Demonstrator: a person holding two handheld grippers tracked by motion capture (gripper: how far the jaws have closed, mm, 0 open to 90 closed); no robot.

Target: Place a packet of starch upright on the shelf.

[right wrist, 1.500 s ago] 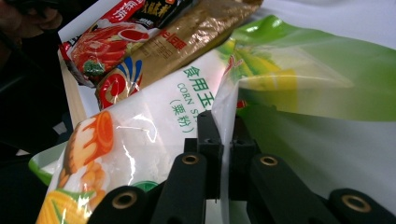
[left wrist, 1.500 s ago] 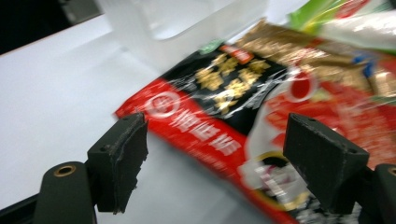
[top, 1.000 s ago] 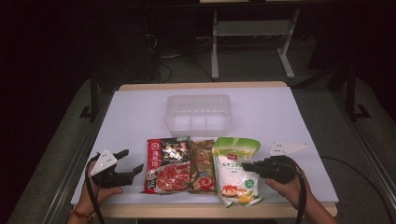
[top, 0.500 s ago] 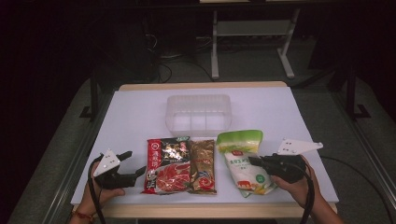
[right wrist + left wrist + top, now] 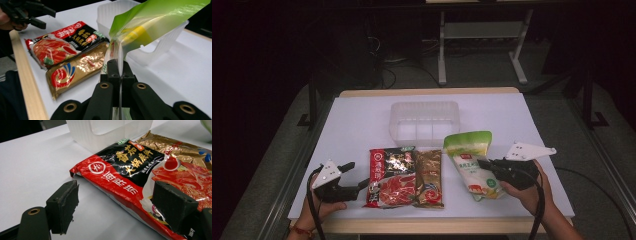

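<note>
Worktop (image 5: pixel 362 125) is carrying everything, white surface with a wooden front edge. Clear plastic bin (image 5: pixel 424 121) is sitting at the middle, toward the far side, with internal dividers showing through its wall.

Two flat packets are lying side by side in front of the bin, touching along their long edges: red-and-black hotpot packet (image 5: pixel 389 177) on the left, gold packet (image 5: pixel 428 178) on the right. Top corner of the red one is reaching just up to the bin's near wall.

Green-and-white pouch (image 5: pixel 472 160) is sitting right of the gold packet, just apart from it, green top pointing toward the bin's right corner. In the right gripper view it is hanging off the worktop, tilted, green end up near the bin rim.

Right claw (image 5: pixel 482 164) is pinching that pouch by its edge, jaws pressed tight with only the film between them.

Left claw (image 5: pixel 354 175) is resting low at the worktop's left front, jaws spread, gripping nothing. In the left gripper view one jaw is sitting over the red packet's lower edge, the other over bare worktop.
</note>
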